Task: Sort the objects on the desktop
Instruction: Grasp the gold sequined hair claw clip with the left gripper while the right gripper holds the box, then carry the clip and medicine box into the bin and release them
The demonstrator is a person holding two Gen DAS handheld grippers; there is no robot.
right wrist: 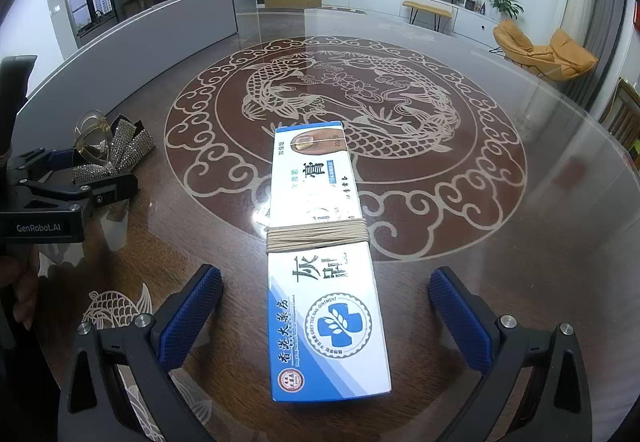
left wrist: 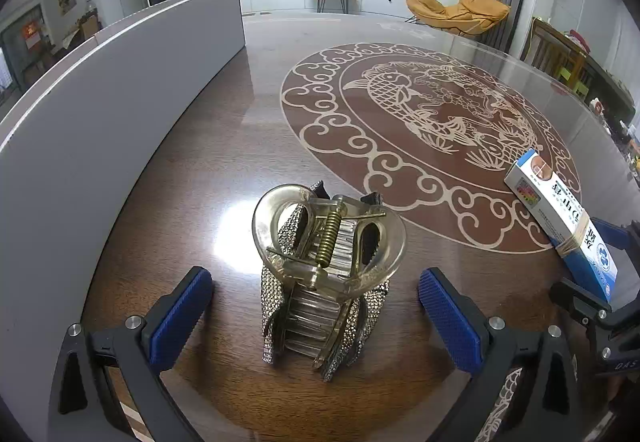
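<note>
while both jaws stand wide and grip nothing, the left gripper (left wrist: 316, 316) straddles a clear rhinestone-studded hair claw (left wrist: 326, 278) near the glossy table's (left wrist: 224, 146) left edge, and the right gripper (right wrist: 326, 322) flanks a flat cord-wrapped ointment box (right wrist: 320, 242) mid-table.

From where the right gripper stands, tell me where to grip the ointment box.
Grip the ointment box across its narrow width at the near half, just below the cord wrap. It lies flat on the table, long axis pointing away, already between the right gripper's open jaws, so coming straight down from above looks best.
</note>
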